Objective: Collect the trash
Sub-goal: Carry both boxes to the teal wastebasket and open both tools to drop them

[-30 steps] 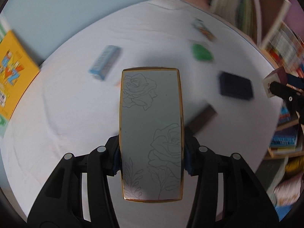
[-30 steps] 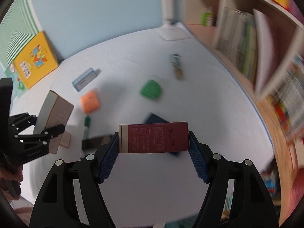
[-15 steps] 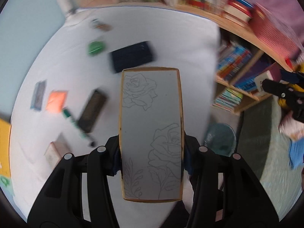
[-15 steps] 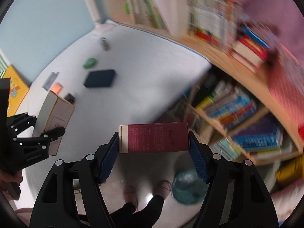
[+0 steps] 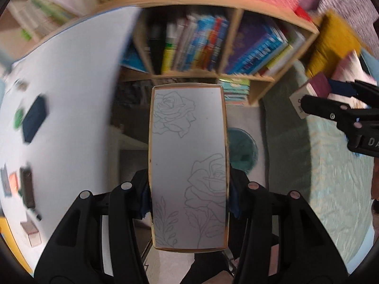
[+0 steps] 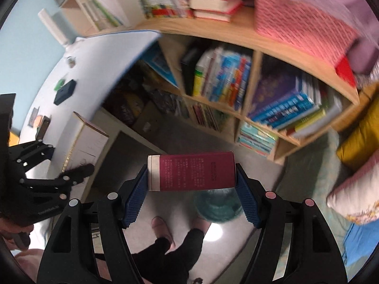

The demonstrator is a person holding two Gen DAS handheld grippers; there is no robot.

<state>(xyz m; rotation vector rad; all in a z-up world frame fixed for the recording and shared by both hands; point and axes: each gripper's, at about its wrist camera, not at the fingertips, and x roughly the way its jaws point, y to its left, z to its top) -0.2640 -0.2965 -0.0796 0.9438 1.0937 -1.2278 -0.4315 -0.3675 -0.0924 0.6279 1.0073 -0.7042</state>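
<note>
Two boxes lifted, none binned yet.
Left hand-held gripper [image 5: 189,201] clamped on rose-print box [image 5: 188,165], right hand-held gripper [image 6: 191,187] on maroon box [image 6: 191,171], above teal bin [image 6: 216,204]; more litter left on surface [image 5: 71,94].

Wooden bookshelf [image 6: 236,35] of books [image 6: 220,78] (blurred), yellow cushion [image 6: 362,137], white table [image 5: 71,82]

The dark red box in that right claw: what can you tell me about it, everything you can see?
The dark red box is a small rectangular carton, apparently cardboard, with fine pale print on its face and a cream band at its left end. It lies sideways, clamped end to end between the right gripper and its ribbed blue pads. It hangs in the air above the floor, with a teal bin just below and behind it.
</note>
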